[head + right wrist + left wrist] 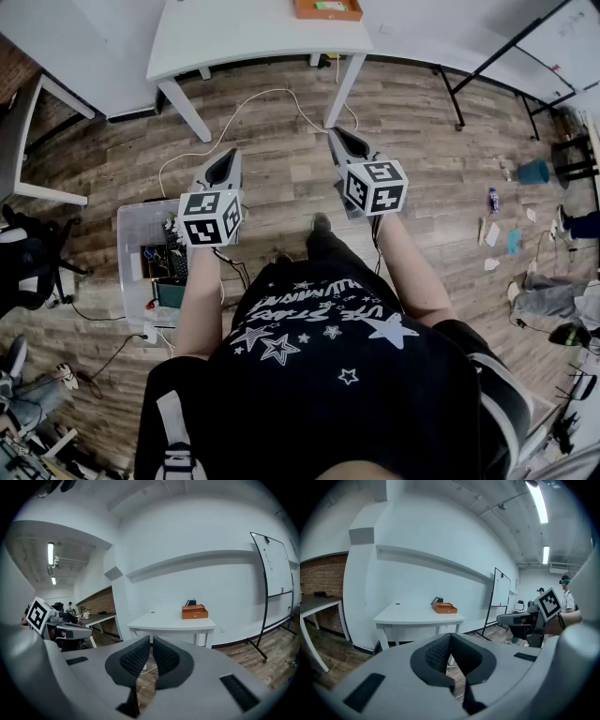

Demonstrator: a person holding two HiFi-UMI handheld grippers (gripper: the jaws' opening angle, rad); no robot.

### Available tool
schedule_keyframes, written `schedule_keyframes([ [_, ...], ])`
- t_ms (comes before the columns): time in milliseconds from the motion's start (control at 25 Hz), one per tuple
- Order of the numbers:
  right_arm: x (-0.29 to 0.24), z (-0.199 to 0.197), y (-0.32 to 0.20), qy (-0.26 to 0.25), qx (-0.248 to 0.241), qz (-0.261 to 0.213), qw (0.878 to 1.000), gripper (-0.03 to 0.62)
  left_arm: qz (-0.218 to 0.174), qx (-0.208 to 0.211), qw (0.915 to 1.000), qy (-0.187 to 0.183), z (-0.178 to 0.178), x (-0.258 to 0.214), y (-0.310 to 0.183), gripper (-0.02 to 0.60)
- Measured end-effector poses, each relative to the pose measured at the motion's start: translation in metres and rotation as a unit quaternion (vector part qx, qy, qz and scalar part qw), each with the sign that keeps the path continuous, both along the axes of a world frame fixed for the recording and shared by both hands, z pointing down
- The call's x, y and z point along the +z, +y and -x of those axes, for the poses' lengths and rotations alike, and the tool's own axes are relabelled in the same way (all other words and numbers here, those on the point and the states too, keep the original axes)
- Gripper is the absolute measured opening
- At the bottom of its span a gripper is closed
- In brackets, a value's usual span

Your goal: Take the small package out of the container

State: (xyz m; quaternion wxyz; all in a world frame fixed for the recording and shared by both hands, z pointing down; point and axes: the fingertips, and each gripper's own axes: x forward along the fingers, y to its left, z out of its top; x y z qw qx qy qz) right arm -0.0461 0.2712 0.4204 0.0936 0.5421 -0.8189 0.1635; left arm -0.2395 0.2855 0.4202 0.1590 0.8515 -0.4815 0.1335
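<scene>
A person in a black star-printed T-shirt (319, 347) stands on a wood-plank floor (281, 187) with a handheld gripper in each hand, both aimed slightly downward toward a white table (253, 37) against the far wall; the left gripper (231, 156) has its two black ribbed pads pressed together at the tips with nothing between them; the right gripper (335, 137) likewise has its pads drawn together, at most a sliver of floor showing between them, and grips nothing. Each tool carries a marker cube, the left one (211, 217) just above the person's forearm, the right one (375, 185) a little farther forward.

An orange container (309, 13) sits on the table top near its far edge, well apart from both grippers; a small pale-green package (331, 7) shows inside it in the head view, too small to read; in the gripper views a dark object stands just behind the container.

A pale cable (272, 91) loops across the floor under the table; a clear plastic bin (131, 225) of mixed items rests on the floor at the person's left, just beside the left forearm; a rolling whiteboard (276, 569) stands to the right of the table; other people are visible in the distance in both gripper views.
</scene>
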Motion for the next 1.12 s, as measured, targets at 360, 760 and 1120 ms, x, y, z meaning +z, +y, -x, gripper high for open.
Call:
schedule_keyframes([
  [360, 0.0, 0.007, 0.002, 0.004, -0.002, -0.003, 1.0, 0.054, 0.006, -0.007, 0.9999, 0.004, 0.009, 0.005, 0.004, 0.018],
  [760, 0.014, 0.013, 0.012, 0.007, 0.006, 0.007, 1.0, 0.054, 0.02, -0.002, 0.9998, 0.004, 0.02, 0.021, 0.018, 0.018],
  [1120, 0.013, 0.008, 0.017, -0.003, 0.036, -0.004, 0.999, 0.054, 0.018, 0.007, 0.9998, 0.002, 0.032, 0.022, 0.013, 0.018],
])
